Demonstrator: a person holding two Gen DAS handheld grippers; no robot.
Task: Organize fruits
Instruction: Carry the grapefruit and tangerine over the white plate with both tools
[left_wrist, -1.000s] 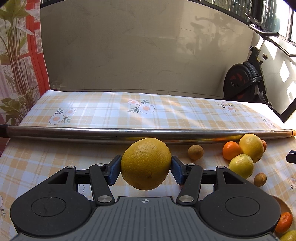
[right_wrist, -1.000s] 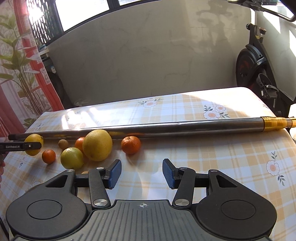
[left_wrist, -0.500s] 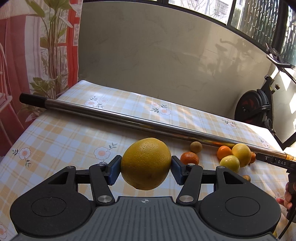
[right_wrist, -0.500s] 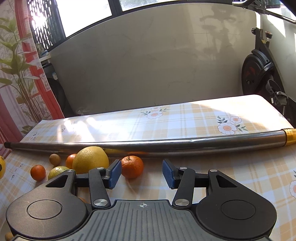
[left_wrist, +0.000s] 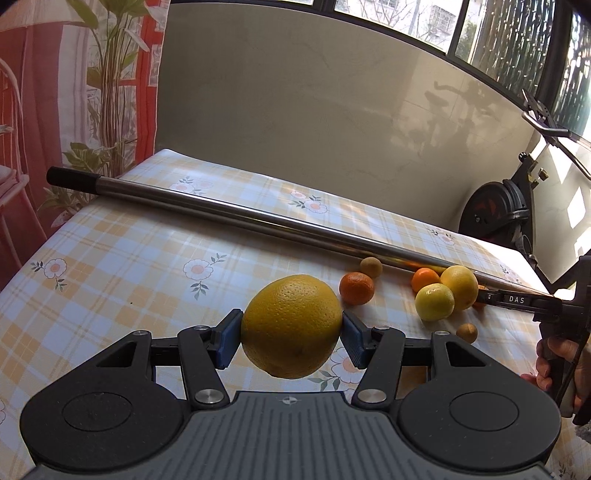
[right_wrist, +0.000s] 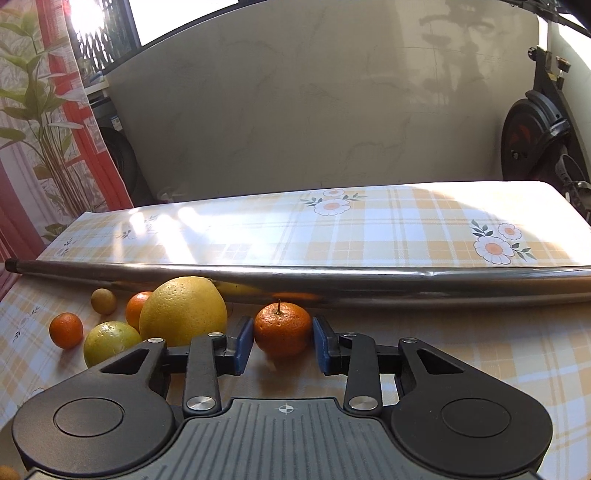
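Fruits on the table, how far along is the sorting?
Nothing looks sorted yet. In hand: the left gripper holds a big yellow citrus above the tablecloth, and the right gripper has just been closing around a stemmed mandarin. Left: the loose cluster by the metal pole.

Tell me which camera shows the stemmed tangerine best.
The right wrist view: the stemmed tangerine sits close between the right gripper pads, which have just been closing. The left wrist view shows only a sliver behind the other fruit.

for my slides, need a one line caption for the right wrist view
Right gripper closing around a stemmed mandarin beside a metal pole on a checked tablecloth.
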